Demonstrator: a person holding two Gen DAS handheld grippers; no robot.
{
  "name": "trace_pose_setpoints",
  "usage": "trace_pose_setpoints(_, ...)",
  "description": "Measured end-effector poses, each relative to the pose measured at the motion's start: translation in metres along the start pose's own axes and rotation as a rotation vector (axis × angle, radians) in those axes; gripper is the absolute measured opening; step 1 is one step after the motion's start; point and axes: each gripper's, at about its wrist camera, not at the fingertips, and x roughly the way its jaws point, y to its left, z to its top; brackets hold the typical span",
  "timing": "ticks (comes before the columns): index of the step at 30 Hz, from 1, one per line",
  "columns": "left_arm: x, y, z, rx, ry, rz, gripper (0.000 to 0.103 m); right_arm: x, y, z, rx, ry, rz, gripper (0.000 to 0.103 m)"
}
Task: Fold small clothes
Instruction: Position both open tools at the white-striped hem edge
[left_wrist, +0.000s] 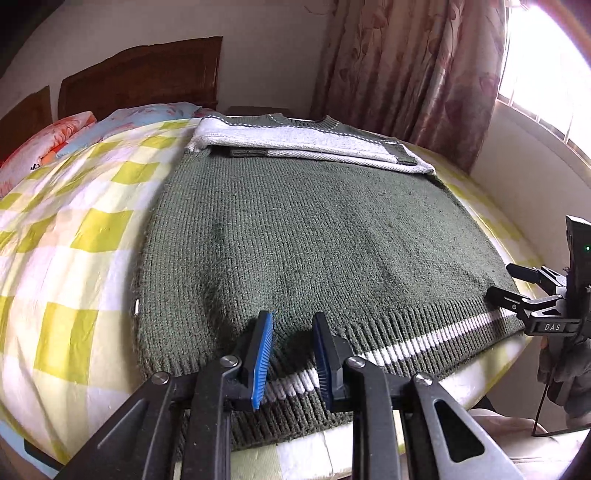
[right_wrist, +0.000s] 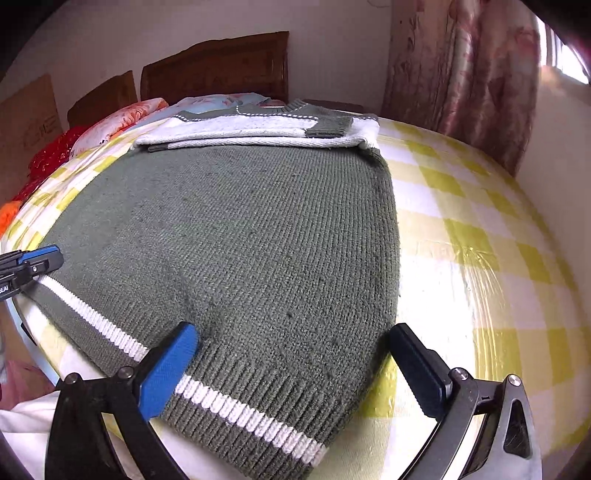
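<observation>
A green knitted sweater (left_wrist: 314, 229) (right_wrist: 240, 229) lies flat on the bed, its white-and-grey sleeves (left_wrist: 295, 136) (right_wrist: 251, 125) folded across the chest at the far end. The ribbed hem with a white stripe (left_wrist: 424, 339) (right_wrist: 229, 402) runs along the near edge. My left gripper (left_wrist: 293, 317) (right_wrist: 51, 260) is at the hem's left part, its blue pads close together with a pinch of knit between them. My right gripper (right_wrist: 291, 332) (left_wrist: 501, 280) stands wide open over the hem's right corner, one finger above the hem and the other beside the sweater's edge.
The yellow-and-white check sheet (left_wrist: 74, 221) (right_wrist: 480, 221) covers the bed around the sweater. Floral bedding (left_wrist: 74, 125) and a wooden headboard (left_wrist: 147, 74) lie beyond. A curtain (left_wrist: 406, 66) and bright window are at the right. A gloved hand (left_wrist: 565, 365) holds the right gripper.
</observation>
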Motion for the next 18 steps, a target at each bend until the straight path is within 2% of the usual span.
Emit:
trace_pose_setpoints(1, -0.002, 0.000, 0.000, -0.017, 0.007, 0.005, 0.023, -0.001, 0.003, 0.003, 0.004, 0.011, -0.021, 0.103)
trace_pose_setpoints(3, -0.008, -0.006, -0.001, -0.009, -0.003, 0.010, 0.023, -0.011, 0.019, 0.010, -0.033, -0.035, -0.036, 0.103)
trace_pose_setpoints(6, -0.012, -0.019, -0.005, 0.036, -0.016, 0.008, 0.023, -0.018, 0.055, 0.017, -0.116, -0.082, 0.055, 0.103)
trace_pose_setpoints(8, -0.003, -0.023, -0.007, 0.055, 0.013, 0.022, 0.023, -0.011, 0.080, 0.016, -0.185, -0.070, 0.094, 0.103)
trace_pose_setpoints(10, -0.002, -0.020, -0.011, 0.052, 0.004, 0.024, 0.023, 0.005, 0.093, 0.011, -0.237, -0.020, 0.062, 0.103)
trace_pose_setpoints(11, -0.003, -0.018, -0.010, 0.049, 0.006, 0.026, 0.023, 0.005, 0.087, 0.008, -0.200, -0.040, 0.092, 0.103)
trace_pose_setpoints(12, -0.003, -0.017, -0.010, 0.046, 0.009, 0.025, 0.023, 0.007, 0.078, 0.007, -0.165, -0.023, 0.116, 0.103)
trace_pose_setpoints(18, -0.003, -0.017, -0.011, 0.054, 0.003, 0.026, 0.023, -0.006, 0.041, -0.008, -0.099, -0.027, 0.053, 0.103)
